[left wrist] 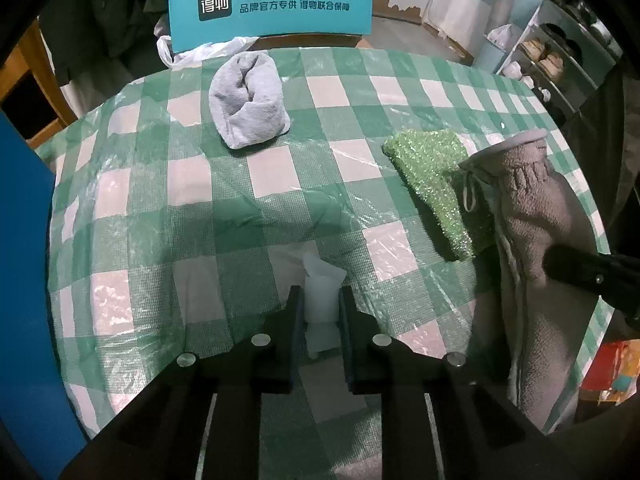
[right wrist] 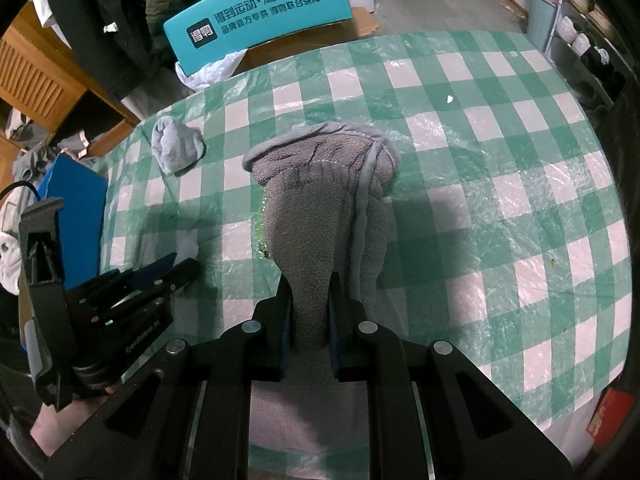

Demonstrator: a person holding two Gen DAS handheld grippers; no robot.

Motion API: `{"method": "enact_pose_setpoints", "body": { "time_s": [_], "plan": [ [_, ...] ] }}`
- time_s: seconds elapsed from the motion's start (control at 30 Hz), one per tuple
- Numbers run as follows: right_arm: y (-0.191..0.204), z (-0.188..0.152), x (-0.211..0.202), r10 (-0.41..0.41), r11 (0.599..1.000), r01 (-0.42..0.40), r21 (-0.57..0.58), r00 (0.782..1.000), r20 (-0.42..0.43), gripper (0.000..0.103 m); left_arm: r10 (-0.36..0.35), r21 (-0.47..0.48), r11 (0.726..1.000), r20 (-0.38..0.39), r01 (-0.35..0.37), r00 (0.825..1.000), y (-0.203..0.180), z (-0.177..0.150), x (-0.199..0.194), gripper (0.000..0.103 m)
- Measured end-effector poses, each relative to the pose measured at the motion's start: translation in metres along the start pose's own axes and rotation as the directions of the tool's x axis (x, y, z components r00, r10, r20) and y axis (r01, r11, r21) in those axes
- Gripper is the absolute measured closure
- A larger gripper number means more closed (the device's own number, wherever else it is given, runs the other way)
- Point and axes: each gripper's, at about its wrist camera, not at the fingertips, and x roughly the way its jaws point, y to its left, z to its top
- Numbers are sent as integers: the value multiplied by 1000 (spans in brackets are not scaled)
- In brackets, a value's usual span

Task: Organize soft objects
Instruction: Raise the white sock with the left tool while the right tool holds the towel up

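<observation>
- A round table under a green-and-white checked plastic cloth point(left wrist: 192, 184) fills both views; clutter, a teal box point(left wrist: 272, 4) and shelves ring it.
- The left gripper point(left wrist: 320, 300) is clenched on a small white folded cloth point(left wrist: 320, 296), which lies on the table between its fingers.
- The right gripper point(right wrist: 310, 296) grasps a grey-brown fleece cloth point(right wrist: 316, 208), which drapes ahead of its jaws onto the table.
- A sparkly green cloth point(left wrist: 432, 184) lies partly under the fleece, just left of the right jaws. I judge that dragging the fleece could pull it along.
- The plastic cover looks slick and wrinkled, so a low pinch may snag it and lift it with the white cloth.
- The two grippers sit close together, so a sideways swing risks a knock.
- A rolled light-grey towel point(left wrist: 248, 100) lies well ahead of the left jaws, near the far edge.
- Open cloth lies ahead and right of the right jaws.
</observation>
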Motion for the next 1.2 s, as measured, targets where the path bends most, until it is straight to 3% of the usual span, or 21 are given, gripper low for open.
{"method": "enact_pose_setpoints", "body": {
  "time_s": [1.2],
  "plan": [
    [57, 4, -43, 21, 994, -11, -111, 996, 87, 90, -47, -12, 999, 154, 49, 987, 6, -7, -93, 88]
  ]
}}
